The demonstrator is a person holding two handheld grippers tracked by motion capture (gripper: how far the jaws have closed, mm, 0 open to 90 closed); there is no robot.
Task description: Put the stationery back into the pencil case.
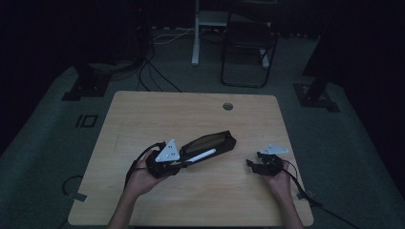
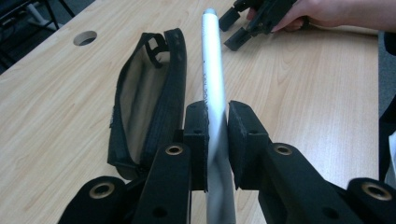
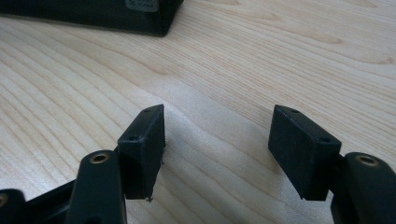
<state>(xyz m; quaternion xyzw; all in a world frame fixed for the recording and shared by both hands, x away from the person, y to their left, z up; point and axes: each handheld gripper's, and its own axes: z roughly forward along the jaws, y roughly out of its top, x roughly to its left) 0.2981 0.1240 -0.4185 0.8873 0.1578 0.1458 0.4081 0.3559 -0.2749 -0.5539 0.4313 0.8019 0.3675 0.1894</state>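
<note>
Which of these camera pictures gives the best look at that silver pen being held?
The left gripper view: the silver pen runs up the middle, close and bright, clamped between the left gripper's pads beside the open black pouch. The high view shows it small and dim, lying over the pouch. The right gripper view looks at bare table.

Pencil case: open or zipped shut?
Open. The pencil case lies on the table, its mouth gaping to show the tan lining; the pen is outside it.

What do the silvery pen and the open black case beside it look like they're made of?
Long silvery-white pen: probably matte metal or coated plastic, given its smooth, soft sheen; I can't tell which. Long open black pencil case: seemingly woven fabric, with stitched, soft-edged walls and a tan lining inside.
</note>
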